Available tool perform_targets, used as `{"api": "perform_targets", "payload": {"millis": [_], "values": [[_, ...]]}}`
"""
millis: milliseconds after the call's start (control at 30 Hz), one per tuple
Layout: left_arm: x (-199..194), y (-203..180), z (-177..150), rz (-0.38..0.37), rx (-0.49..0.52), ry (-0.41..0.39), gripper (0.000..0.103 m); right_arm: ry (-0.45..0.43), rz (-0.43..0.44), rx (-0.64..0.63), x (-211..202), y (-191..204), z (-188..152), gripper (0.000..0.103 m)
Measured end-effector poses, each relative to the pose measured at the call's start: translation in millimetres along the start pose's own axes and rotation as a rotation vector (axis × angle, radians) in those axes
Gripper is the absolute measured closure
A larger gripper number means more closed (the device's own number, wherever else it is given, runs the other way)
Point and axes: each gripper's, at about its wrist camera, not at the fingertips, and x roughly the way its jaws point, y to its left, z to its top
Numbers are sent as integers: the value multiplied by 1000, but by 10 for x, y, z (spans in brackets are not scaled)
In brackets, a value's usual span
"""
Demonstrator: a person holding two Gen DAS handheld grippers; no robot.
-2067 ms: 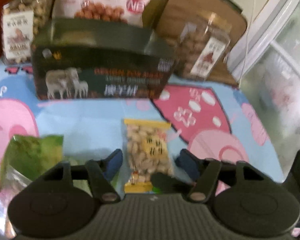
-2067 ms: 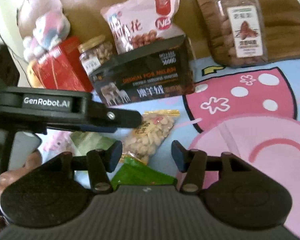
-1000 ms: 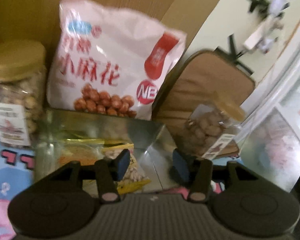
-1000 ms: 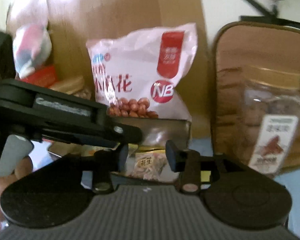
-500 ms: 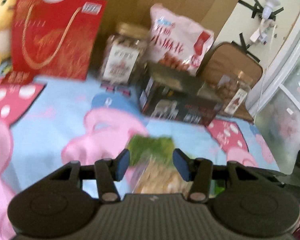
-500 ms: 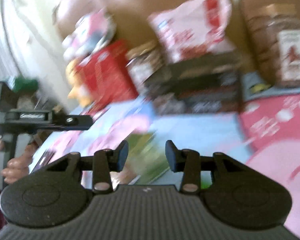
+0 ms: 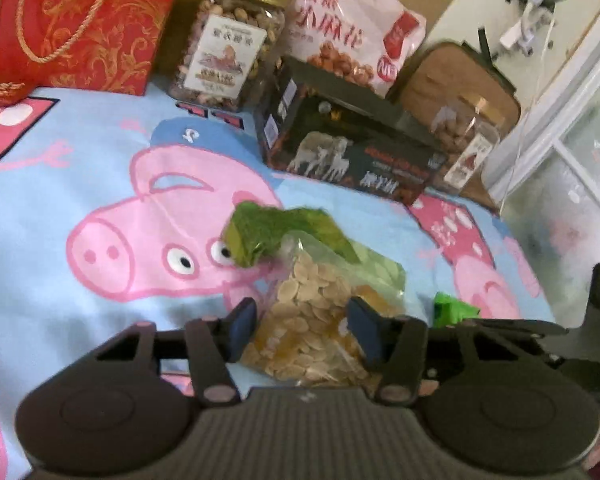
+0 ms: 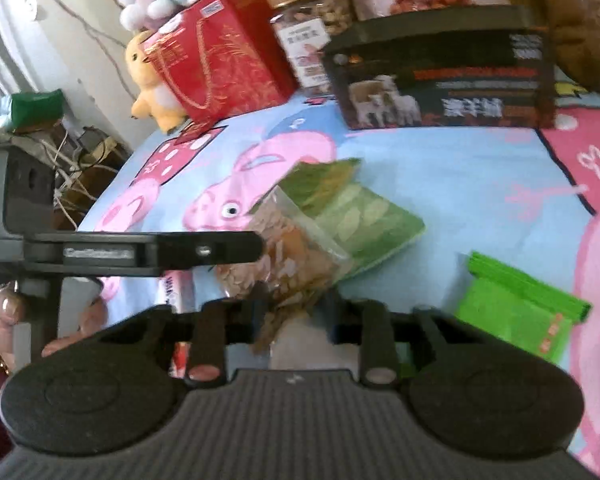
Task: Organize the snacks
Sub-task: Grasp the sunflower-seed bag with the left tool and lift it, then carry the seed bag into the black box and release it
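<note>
Here | pink snack bag (image 7: 356,36): "NB" badge | dark box (image 7: 352,152): sheep picture

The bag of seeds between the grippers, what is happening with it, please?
A person with a gripper in each hand is sorting snacks on a cartoon-pig cloth. The left gripper is open, its fingers on either side of a clear bag of pale seeds that lies partly on a green packet. The right gripper is close to the same bag; blur hides its state. The dark open box stands further back.
</note>
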Motion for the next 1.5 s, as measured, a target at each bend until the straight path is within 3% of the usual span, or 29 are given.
{"api": "perform_targets", "payload": {"millis": [200,333,433,533,667,733,800,867,967,1033,1133,1367,1467,1500], "values": [[-174,38,98,-15,-25,-62,53,-115,-5,-41,-84,93,161,76],[-169,241,184,-27,-139,-72,53,-111,-7,-12,102,118,331,74],[-217,330,286,-4,-194,-127,53,-151,-15,-97,178,281,455,74],[-90,444,450,43,-220,-147,52,-137,-26,-101,387,261,684,72],[175,623,481,45,-312,-72,52,-70,-126,-100,695,93,834,62],[187,551,413,57,-271,-91,52,-7,-104,-46,787,-80,797,48],[197,450,351,36,-239,-69,52,-8,-54,11,734,-216,718,49],[192,343,289,-7,-226,-24,52,4,-29,27,625,-251,644,57],[135,205,242,27,-137,-43,52,4,-28,-43,407,-194,474,58],[57,246,262,37,-149,-72,43,-56,-41,-61,224,-200,426,58],[-12,373,300,19,-215,-92,39,-124,-54,-80,62,-197,433,57],[78,406,283,-5,-225,-44,39,-76,-40,3,264,-312,415,56],[132,359,247,-10,-205,-40,51,-96,-62,-34,283,-202,370,58],[151,349,240,-19,-199,-30,60,-95,-56,-49,288,-168,363,63]]}}
